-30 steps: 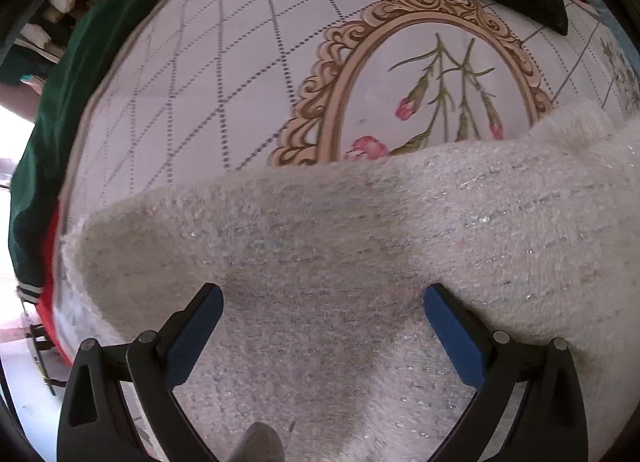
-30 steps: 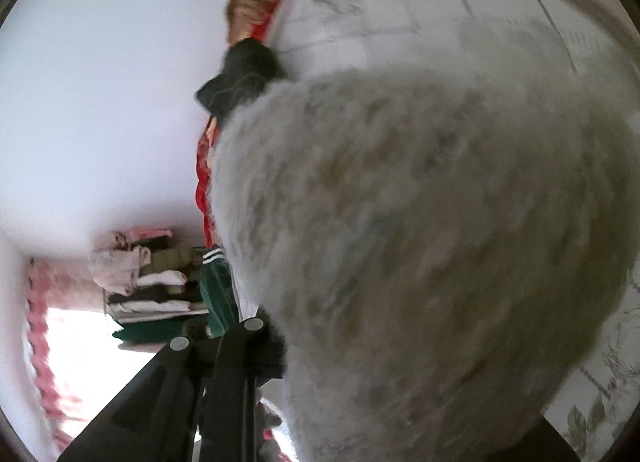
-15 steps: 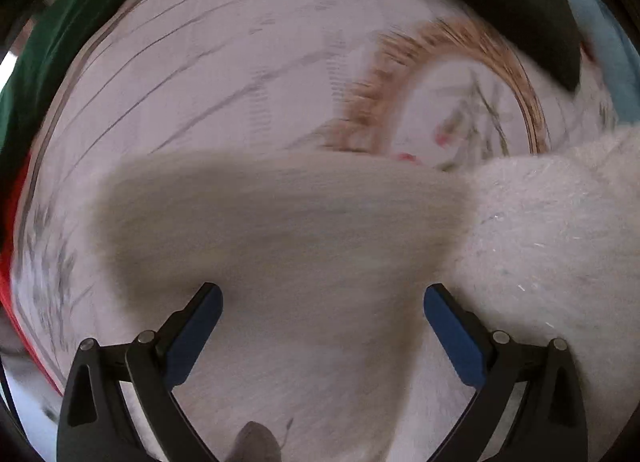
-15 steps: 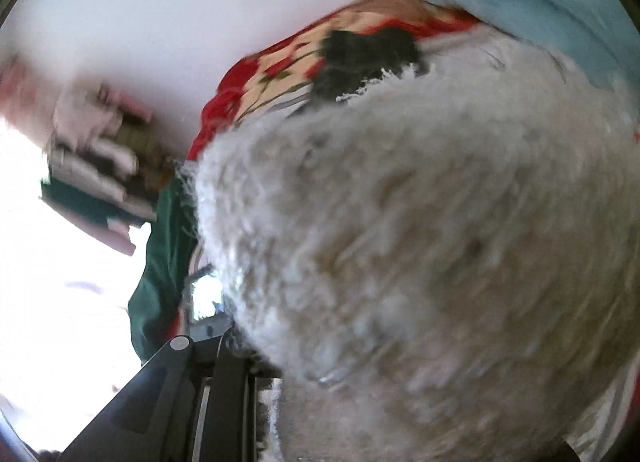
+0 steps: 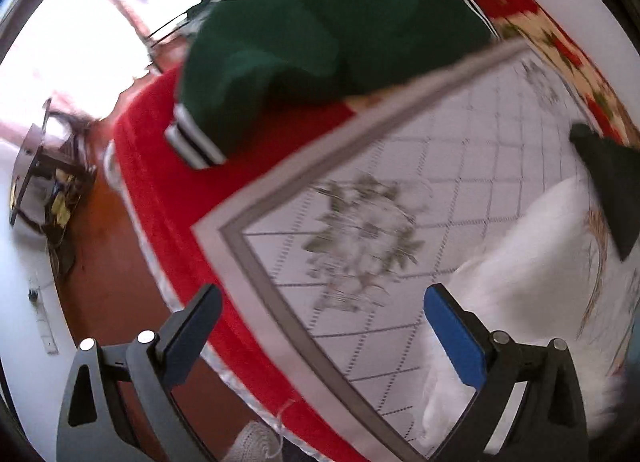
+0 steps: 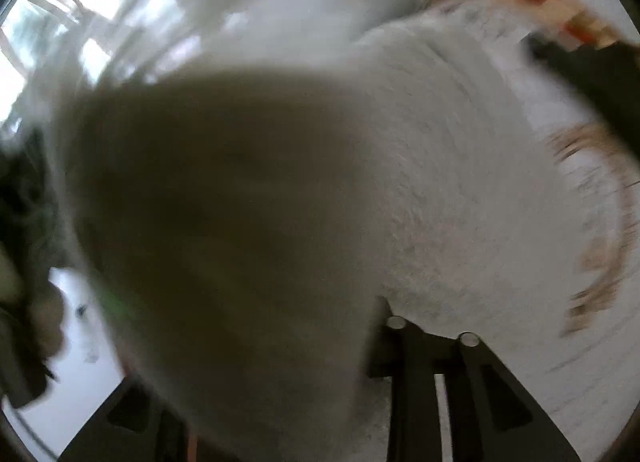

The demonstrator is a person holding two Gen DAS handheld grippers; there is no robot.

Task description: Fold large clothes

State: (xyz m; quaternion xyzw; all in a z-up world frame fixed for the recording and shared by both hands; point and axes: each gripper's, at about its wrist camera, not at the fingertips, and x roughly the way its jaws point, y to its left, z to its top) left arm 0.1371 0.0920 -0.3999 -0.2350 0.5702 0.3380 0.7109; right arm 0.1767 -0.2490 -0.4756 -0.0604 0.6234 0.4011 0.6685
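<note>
A fluffy white knit garment (image 5: 532,262) lies on the patterned bed cover at the right of the left wrist view. My left gripper (image 5: 320,318) is open and empty, above the corner of the cover, with its right finger next to the garment's edge. In the blurred right wrist view the white garment (image 6: 440,182) fills most of the frame and a shadowed fold of it (image 6: 224,222) hangs right in front of the lens. My right gripper (image 6: 280,362) has its fingertips hidden in the garment and appears shut on it.
A dark green garment with striped cuffs (image 5: 320,46) lies at the far edge on the red blanket (image 5: 168,198). A black garment (image 5: 612,186) lies at the right. The bed's edge, the brown floor (image 5: 104,262) and a small rack stand to the left.
My left gripper has swung left, off the white garment, and now looks at the bed's corner and floor. The right gripper has turned with the garment, which now covers its view.
</note>
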